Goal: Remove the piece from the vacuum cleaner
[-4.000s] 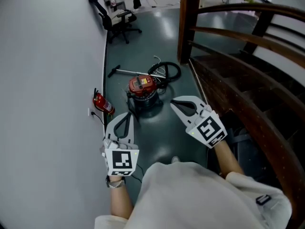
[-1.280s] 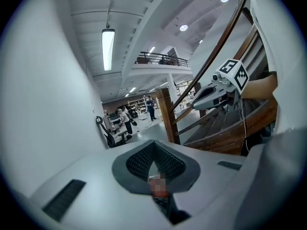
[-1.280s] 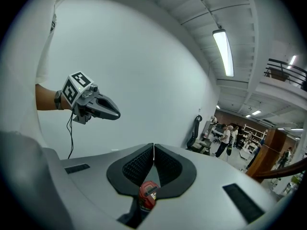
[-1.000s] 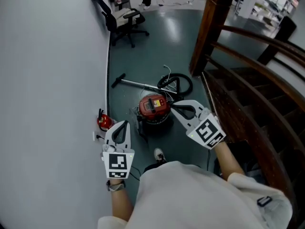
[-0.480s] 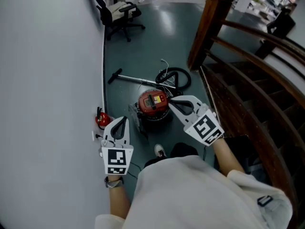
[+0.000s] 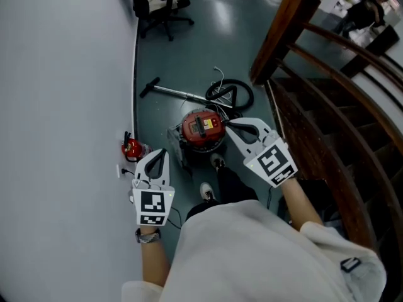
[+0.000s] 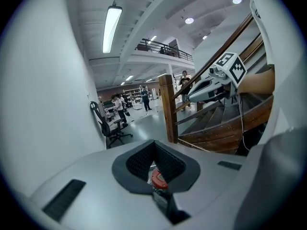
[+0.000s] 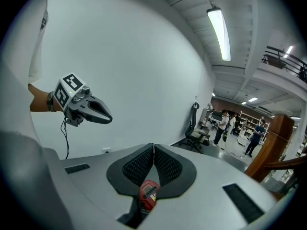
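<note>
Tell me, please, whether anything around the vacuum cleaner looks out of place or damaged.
Only untidiness: the metal wand lies flat on the floor beyond the red vacuum cleaner, and its hose sits in a loose coil beside it. No spill or damage shows.

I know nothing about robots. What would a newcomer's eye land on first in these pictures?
The red vacuum cleaner stands out on the dark floor in the middle, with a small red fire extinguisher by the white wall to its left. The left gripper and the right gripper, both white, shut and empty, point toward the vacuum. A wooden staircase runs along the right.
</note>
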